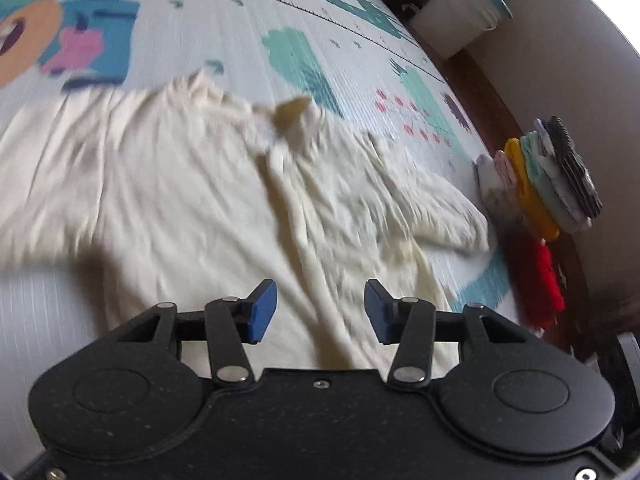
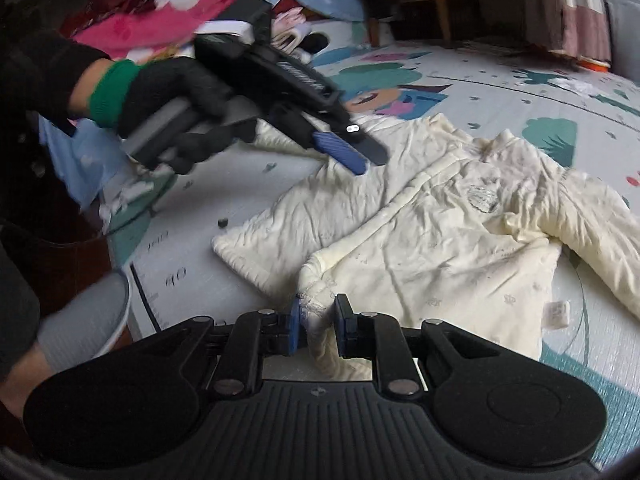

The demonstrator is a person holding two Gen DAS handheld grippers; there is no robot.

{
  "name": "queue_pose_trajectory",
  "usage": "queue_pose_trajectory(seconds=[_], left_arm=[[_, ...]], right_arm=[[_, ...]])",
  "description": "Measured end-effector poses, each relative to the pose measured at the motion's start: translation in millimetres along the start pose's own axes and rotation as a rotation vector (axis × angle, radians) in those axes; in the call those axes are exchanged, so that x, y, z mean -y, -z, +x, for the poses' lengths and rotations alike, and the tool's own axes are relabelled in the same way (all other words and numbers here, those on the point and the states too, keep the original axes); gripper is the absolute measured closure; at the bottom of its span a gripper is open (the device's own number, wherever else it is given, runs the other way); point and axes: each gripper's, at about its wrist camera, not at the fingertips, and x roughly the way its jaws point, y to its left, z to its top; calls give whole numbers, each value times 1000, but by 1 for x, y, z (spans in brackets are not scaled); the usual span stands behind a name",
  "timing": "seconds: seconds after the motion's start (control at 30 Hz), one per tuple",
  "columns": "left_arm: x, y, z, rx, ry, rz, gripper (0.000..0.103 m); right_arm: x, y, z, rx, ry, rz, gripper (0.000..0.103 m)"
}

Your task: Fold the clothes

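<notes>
Left wrist view: the left tongs [image 1: 320, 306] hang spread and empty above the cream garment [image 1: 200, 184], spread on the play mat [image 1: 340, 16]. Right wrist view: the right tongs [image 2: 318, 324] pinch the garment's cuff [image 2: 316, 308] at its near edge.

A cartoon-printed play mat [image 1: 248, 28] covers the floor. A white bucket [image 1: 460, 12] stands past its far corner by the wall. A wooden chair [image 2: 416, 4] stands beyond the mat, a striped curtain [image 2: 576, 8] near it.
</notes>
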Motion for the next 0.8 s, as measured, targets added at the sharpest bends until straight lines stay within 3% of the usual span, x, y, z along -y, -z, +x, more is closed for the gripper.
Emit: queue_pose_trajectory(seconds=[0.17, 0.37, 0.43, 0.53, 0.67, 0.8], left_arm=[[-1, -55, 31, -34, -62, 69, 55], [-5, -82, 67, -141, -122, 112, 57], [-5, -81, 75, -163, -103, 111, 62], [-4, -78, 80, -152, -135, 123, 68], [-3, -76, 73, -103, -168, 143, 92], [8, -76, 66, -92, -166, 224, 99]], right_arm=[[2, 5, -8, 29, 9, 48, 83], [6, 11, -13, 58, 19, 97, 83], [7, 14, -15, 67, 22, 113, 83], [9, 16, -17, 73, 27, 125, 83], [9, 19, -18, 71, 38, 130, 83], [6, 18, -17, 69, 43, 111, 83]])
